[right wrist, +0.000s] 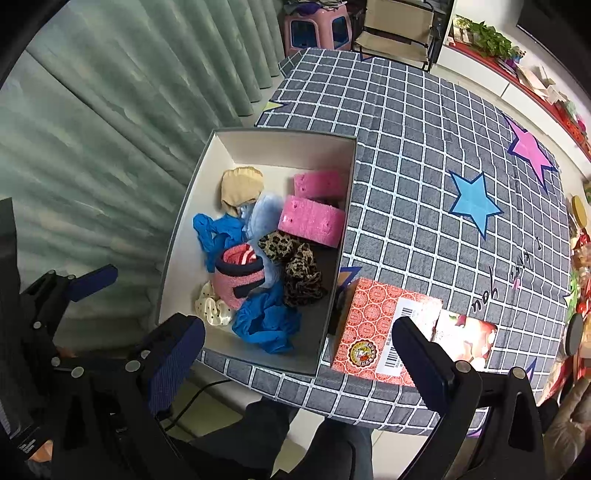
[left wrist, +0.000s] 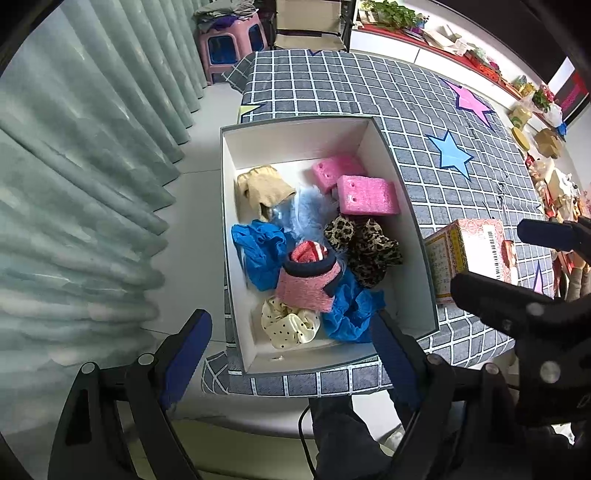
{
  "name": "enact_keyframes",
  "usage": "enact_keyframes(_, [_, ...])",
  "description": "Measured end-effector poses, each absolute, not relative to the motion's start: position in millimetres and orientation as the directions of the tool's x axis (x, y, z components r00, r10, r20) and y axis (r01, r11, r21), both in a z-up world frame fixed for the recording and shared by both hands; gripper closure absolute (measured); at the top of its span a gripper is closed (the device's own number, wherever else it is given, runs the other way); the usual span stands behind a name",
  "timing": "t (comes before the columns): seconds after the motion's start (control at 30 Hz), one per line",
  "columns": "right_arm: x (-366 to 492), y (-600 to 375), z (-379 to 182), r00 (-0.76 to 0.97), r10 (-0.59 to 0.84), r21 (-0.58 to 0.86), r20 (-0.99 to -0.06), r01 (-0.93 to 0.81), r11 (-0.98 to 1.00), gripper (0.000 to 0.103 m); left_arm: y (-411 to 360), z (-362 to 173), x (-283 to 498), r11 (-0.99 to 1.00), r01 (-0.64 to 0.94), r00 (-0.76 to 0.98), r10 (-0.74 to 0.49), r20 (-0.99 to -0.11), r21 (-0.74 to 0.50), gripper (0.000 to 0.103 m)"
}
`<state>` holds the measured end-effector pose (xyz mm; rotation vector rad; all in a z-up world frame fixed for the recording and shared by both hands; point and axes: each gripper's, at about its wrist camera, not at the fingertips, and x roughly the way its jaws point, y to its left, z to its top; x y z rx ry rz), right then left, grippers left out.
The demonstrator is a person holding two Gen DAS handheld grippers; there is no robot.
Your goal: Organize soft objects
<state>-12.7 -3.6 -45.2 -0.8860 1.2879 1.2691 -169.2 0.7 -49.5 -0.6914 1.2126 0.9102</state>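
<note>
Counter (left wrist: 332, 85) draped in a grey checked cloth (right wrist: 424, 155) with blue and pink stars. Green curtain (left wrist: 74, 166) hanging along the left side, pale floor tiles between curtain and counter. Pink stool (left wrist: 231, 44) and a folding chair (right wrist: 399, 29) at the far end, cluttered shelf (left wrist: 461, 48) with a plant along the right wall.

Far and right stretches of the cloth bare. Box (left wrist: 231, 258) set at the near left corner, its left wall running along the counter's left edge, its near wall close to the front edge. Carton (right wrist: 373, 328) with red pattern and barcode lying just beside the box's right wall, near the front edge.

Inside the box, piled and touching: two pink foam blocks (left wrist: 367, 195) toward the far right, a beige cloth (left wrist: 262, 188) toward the far left, a pale blue fluffy piece (right wrist: 264, 218) between them, blue crumpled cloths (left wrist: 260, 254) left and near, leopard-print fabric (left wrist: 364, 247) at the right, a pink knit piece (left wrist: 308, 280) with dark trim in the middle, a cream dotted scrunchie (left wrist: 286, 326) at the near end.

Left gripper (left wrist: 291, 354) above the near end of the box, fingers (left wrist: 188, 350) spread wide, nothing between them. Right gripper (right wrist: 299, 363) above the front edge, fingers (right wrist: 173, 358) spread wide, empty. Dark trouser legs (right wrist: 295, 435) below the counter edge.
</note>
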Motion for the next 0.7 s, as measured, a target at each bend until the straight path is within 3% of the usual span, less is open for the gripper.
enact_keyframes(0.57, [-17.6,-5.5,-45.6,-0.147,0.158,0.171,-0.976,-0.973,0.156,0.001,-1.3,-54.6,-178.1,0.448,-0.894,0.085,0.21,-0.974,0.019,0.014])
enact_keyframes(0.7, [-20.4,-4.1,-47.0,-0.144,0.151,0.166,-0.978,-0.975,0.147,0.001,0.7,-49.5,-186.2,0.424,-0.905,0.159,0.229,-0.96,-0.048,0.014])
